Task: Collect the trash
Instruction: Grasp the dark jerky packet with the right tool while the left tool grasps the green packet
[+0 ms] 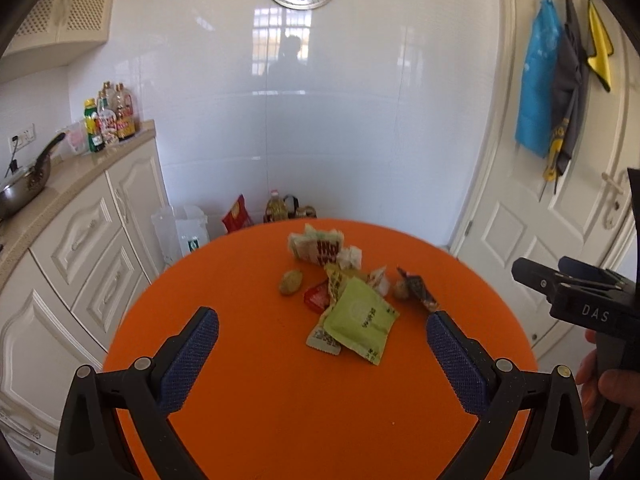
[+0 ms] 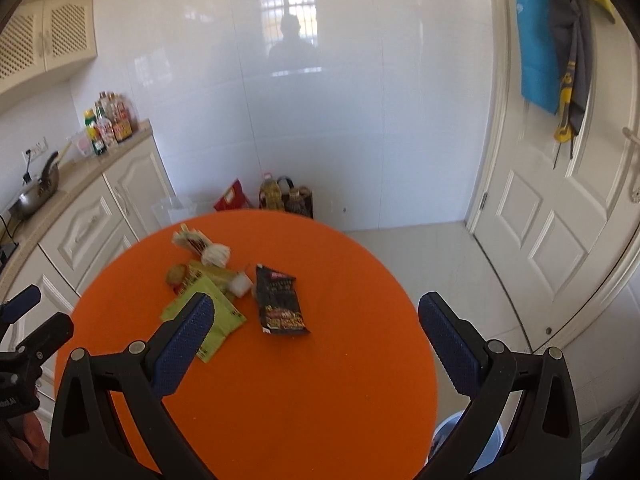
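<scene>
Right now both claws hang above a round orange table (image 1: 248,360) with their jaws spread wide and nothing between them. Seen from its own camera, the left gripper (image 1: 322,330) points at a loose heap of trash in the far middle of the tabletop: a green packet (image 1: 362,322) lies nearest, partly over a yellow wrapper (image 1: 335,282) and a small red wrapper (image 1: 316,298), with a crumpled red-and-white wrapper (image 1: 320,246) farthest back and a brown lump (image 1: 290,282) just to the left of the heap. The right gripper (image 2: 314,312) hangs over the bare right half of the table; its left finger overlaps the green packet in that view, and a black snack bag (image 2: 280,304) lies flat just beside the heap. A blue-rimmed bin (image 2: 452,436) shows below the table's near right edge.
</scene>
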